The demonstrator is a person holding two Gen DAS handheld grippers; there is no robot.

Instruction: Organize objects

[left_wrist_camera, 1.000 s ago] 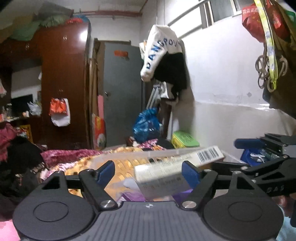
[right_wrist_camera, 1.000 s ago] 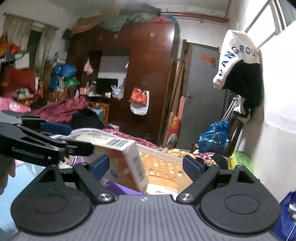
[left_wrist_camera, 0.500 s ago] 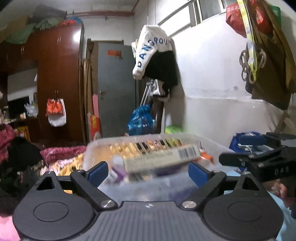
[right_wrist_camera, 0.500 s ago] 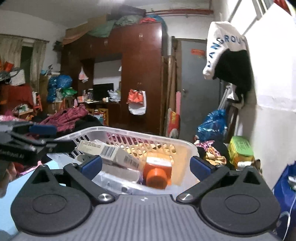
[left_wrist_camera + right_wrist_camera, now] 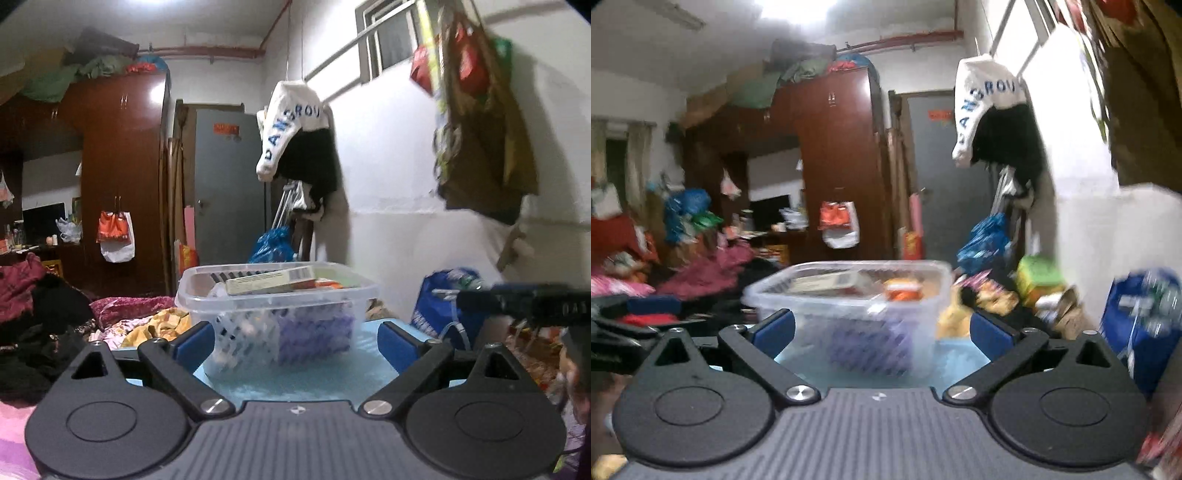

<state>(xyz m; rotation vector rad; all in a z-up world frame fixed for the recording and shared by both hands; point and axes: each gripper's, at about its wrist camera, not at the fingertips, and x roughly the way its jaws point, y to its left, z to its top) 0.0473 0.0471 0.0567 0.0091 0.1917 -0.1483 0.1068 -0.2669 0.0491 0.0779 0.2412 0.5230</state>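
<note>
While spread wide, both grippers' fingers (image 5: 194, 346) empty, off basket (image 5: 277, 295).

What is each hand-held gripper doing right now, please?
Left hand-held gripper: open, holding nothing, short of the clear plastic basket.
Right hand-held gripper: open, holding nothing.

Clear plastic basket (image 5: 277, 314) upright on blue surface; long carton (image 5: 271, 283) lying flat, probably atop contents.
</note>
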